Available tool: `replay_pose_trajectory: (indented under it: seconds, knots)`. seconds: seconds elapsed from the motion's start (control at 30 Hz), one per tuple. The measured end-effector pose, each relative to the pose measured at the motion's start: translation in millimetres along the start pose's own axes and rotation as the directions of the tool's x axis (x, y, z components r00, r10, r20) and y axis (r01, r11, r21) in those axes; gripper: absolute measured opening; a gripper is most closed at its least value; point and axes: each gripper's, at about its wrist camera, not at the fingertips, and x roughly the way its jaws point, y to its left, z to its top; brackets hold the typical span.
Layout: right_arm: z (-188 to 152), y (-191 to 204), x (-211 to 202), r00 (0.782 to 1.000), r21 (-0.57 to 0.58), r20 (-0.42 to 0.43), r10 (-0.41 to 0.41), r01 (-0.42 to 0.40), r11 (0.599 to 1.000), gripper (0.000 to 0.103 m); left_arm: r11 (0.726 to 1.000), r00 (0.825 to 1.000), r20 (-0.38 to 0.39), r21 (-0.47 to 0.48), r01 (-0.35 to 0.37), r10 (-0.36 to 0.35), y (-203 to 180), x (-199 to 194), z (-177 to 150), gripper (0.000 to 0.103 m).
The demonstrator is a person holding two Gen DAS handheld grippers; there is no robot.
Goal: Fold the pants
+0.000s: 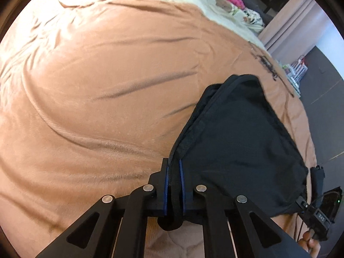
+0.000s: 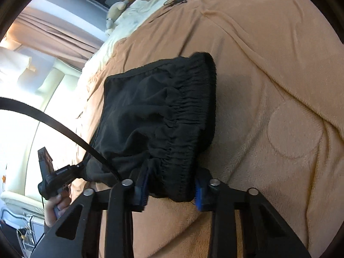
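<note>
The black pants (image 1: pixel 236 142) lie folded near the edge of the bed's orange blanket (image 1: pixel 96 86). The left gripper (image 1: pixel 173 169) is pinched tight on one side seam. The right gripper (image 2: pixel 172 190) is clamped on the bunched elastic waistband (image 2: pixel 189 116).

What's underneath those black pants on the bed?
The black pants lie on a peach blanket that spreads out on every side of them. Both grippers' fingers pinch the near edge. Whatever lies directly beneath the fabric is covered and cannot be seen.

Pants (image 2: pixel 154 116) on blanket (image 2: pixel 268 107), between both tools' pads.
</note>
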Motion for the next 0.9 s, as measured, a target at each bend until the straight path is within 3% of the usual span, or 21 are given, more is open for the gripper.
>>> replay_pose_trajectory:
  seconds: [0.23,0.9]
  knots:
    - [-12.7,15.6,-15.6,1.0,-0.058,0.017,0.008,-0.007,0.998,0.024,1.0,1.0,0.018,-0.021,0.019,-0.019,7.0,-40.4,-17.3,0.008]
    - [-22.4,41.2,-13.1,0.994,-0.181,-0.111,0.016,-0.036,0.983,0.023,0.988,0.999,0.037,-0.153,0.01,-0.004,54.0,-112.4,-112.2,0.008]
